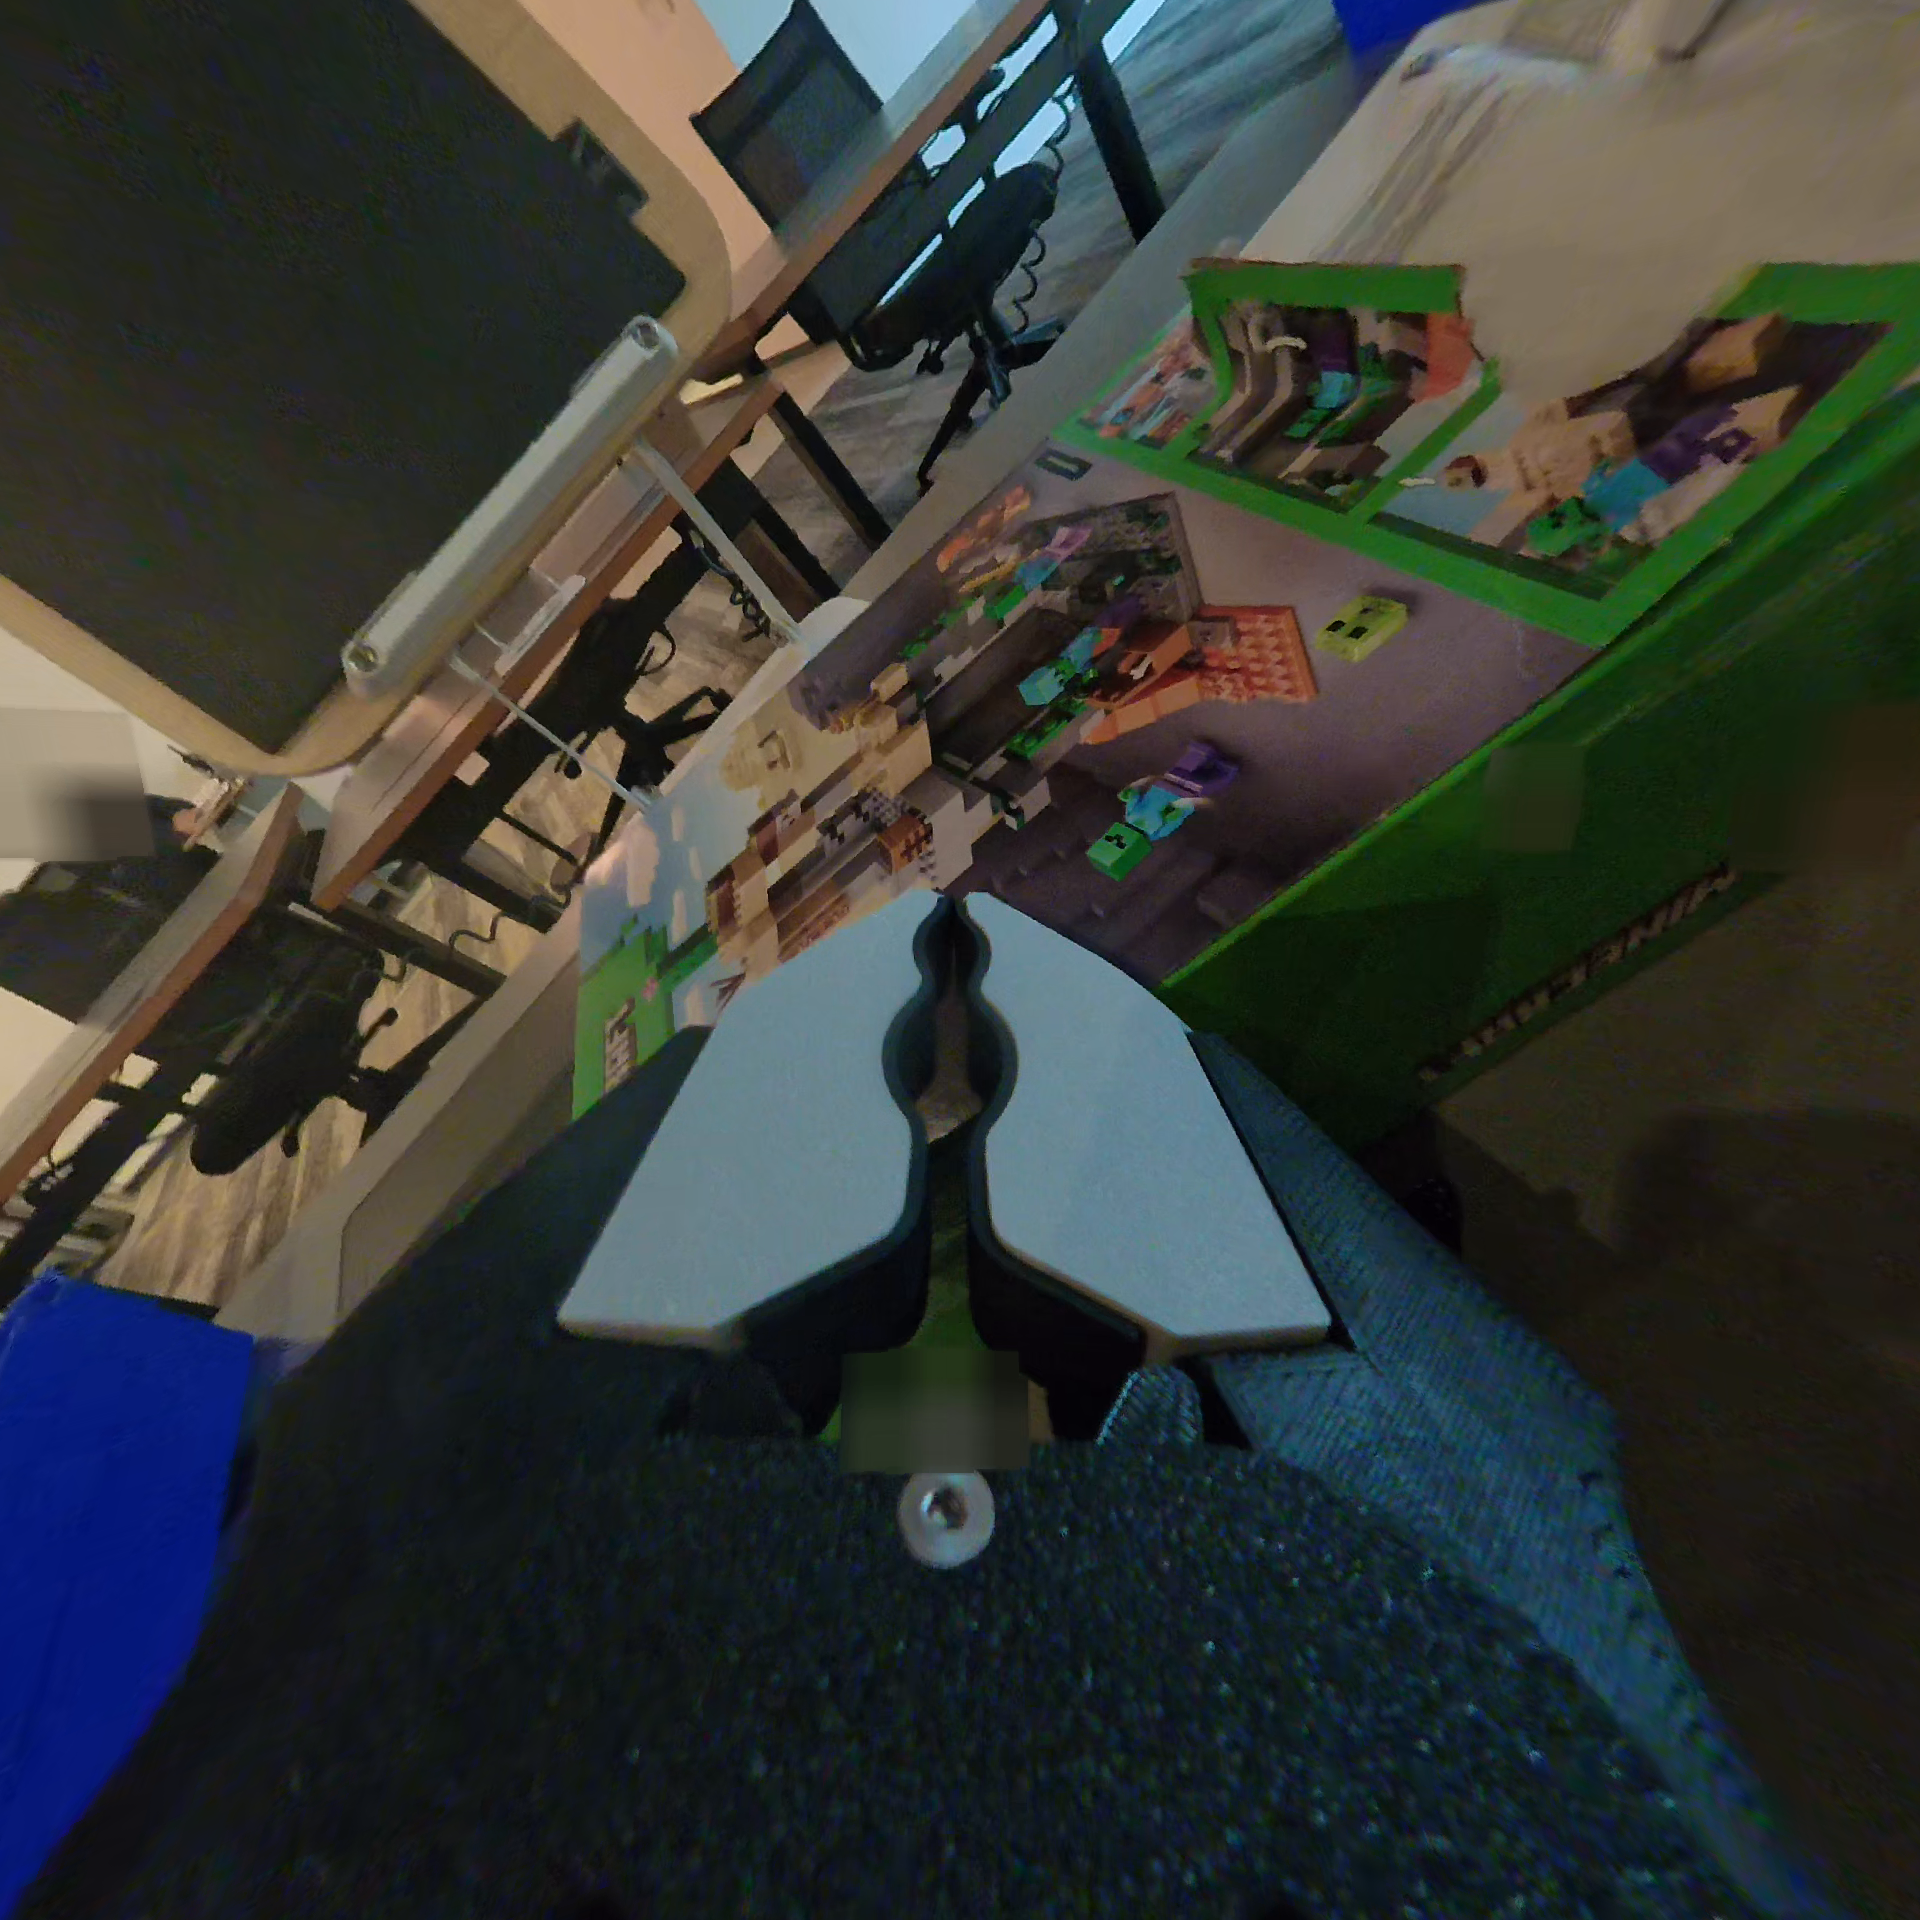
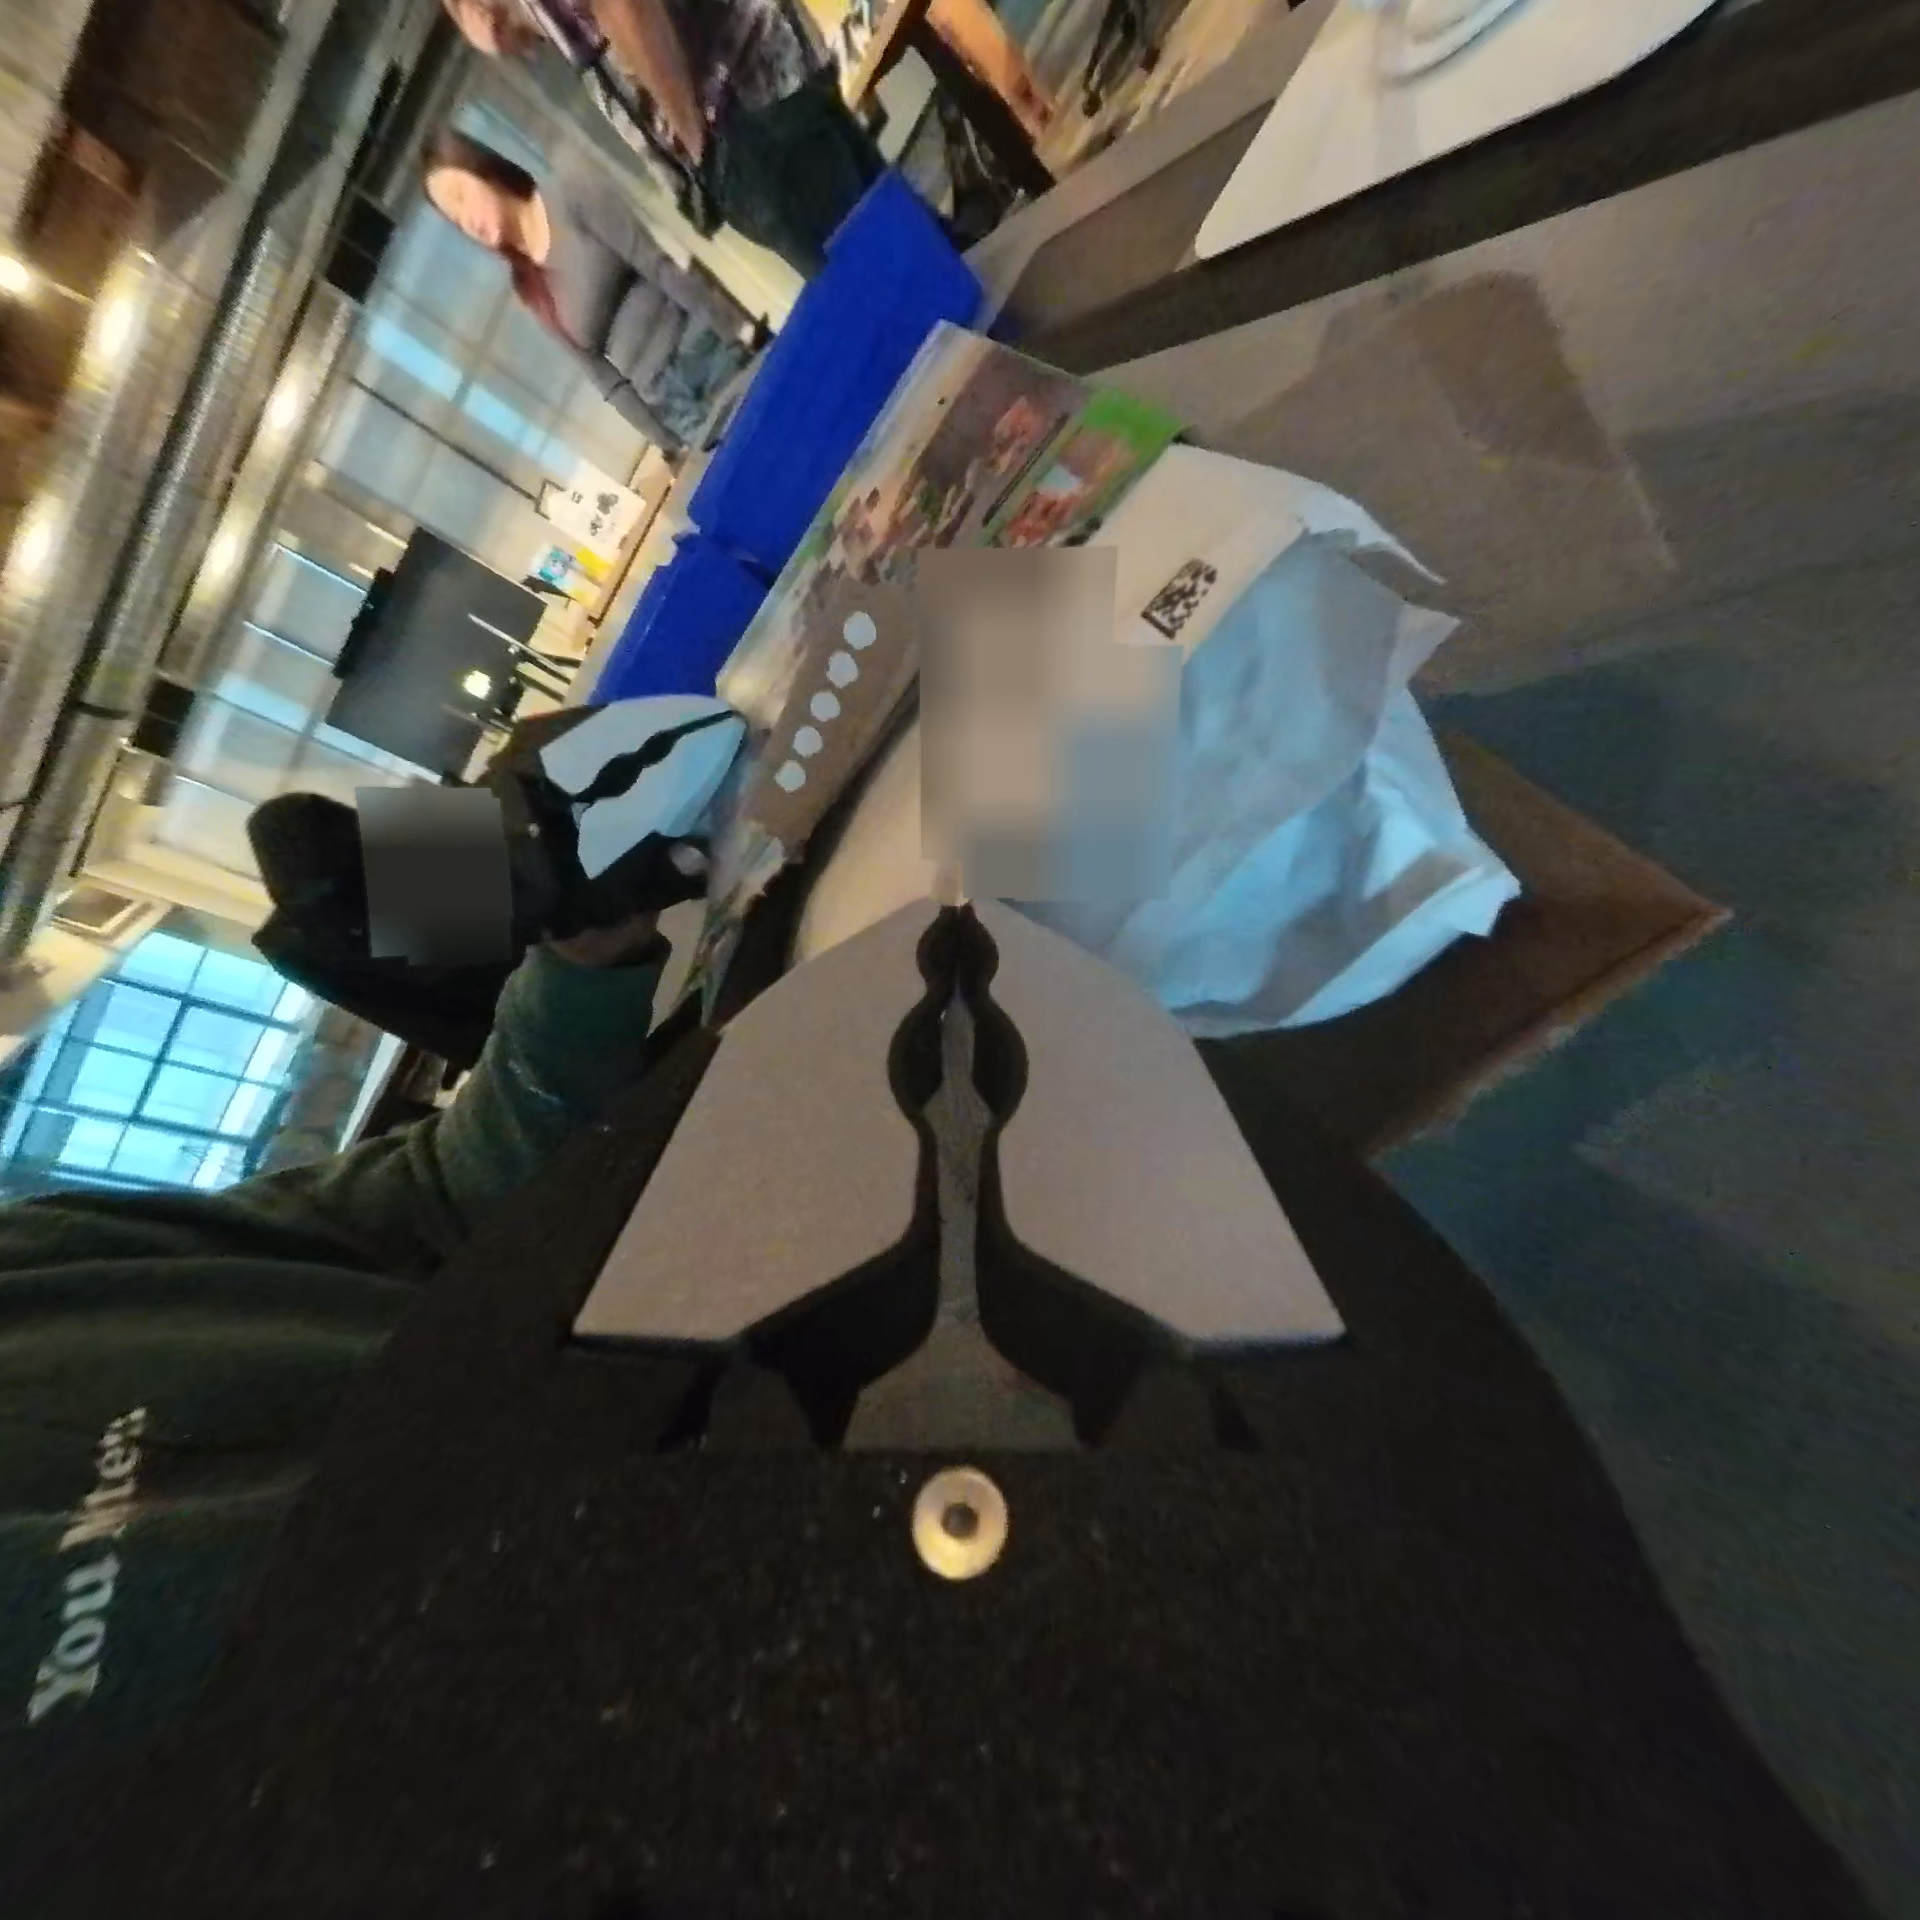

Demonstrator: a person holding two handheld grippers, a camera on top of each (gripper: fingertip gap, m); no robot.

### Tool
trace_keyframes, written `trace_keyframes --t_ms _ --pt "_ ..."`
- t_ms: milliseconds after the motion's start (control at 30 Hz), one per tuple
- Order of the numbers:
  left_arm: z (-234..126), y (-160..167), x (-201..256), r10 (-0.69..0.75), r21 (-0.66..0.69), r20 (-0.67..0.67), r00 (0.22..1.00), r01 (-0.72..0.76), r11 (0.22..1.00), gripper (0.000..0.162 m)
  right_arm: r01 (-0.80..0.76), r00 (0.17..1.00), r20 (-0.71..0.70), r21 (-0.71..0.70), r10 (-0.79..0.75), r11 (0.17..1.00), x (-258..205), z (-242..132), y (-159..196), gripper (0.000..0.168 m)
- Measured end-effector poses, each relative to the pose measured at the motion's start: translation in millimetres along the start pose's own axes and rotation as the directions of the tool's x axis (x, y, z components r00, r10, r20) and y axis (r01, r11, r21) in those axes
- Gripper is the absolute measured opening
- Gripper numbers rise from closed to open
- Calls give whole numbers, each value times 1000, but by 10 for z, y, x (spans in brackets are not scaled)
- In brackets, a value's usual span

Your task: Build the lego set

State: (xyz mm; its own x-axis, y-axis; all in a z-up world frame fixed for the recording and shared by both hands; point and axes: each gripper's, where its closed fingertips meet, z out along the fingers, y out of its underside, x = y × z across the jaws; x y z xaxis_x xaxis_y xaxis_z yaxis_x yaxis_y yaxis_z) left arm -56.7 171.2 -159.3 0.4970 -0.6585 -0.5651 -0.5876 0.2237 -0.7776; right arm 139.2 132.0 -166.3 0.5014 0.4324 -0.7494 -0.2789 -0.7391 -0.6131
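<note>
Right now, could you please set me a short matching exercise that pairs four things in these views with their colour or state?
Things:
1. lego box
2. paper bag
3. bins
4. left tool

Colour or state:
A. white and crumpled
B. solid blue
C. pale grey fingers, jaws closed
D. green-edged, covered in printed pictures

Pairs: 1-D, 2-A, 3-B, 4-C
</note>
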Motion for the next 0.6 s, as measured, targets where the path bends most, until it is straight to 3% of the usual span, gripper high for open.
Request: trace_keyframes --t_ms 367,600 --pt "-31 -64 -18 -54 51 -19 998 55 997 1 28 999 -24 15 -28 999 -30 -509 54 0" --pt "-171 -164 -19 -91 77 -34 995 94 993 0 76 995 -65 -1 -76 997 -126 -571 -1 0"
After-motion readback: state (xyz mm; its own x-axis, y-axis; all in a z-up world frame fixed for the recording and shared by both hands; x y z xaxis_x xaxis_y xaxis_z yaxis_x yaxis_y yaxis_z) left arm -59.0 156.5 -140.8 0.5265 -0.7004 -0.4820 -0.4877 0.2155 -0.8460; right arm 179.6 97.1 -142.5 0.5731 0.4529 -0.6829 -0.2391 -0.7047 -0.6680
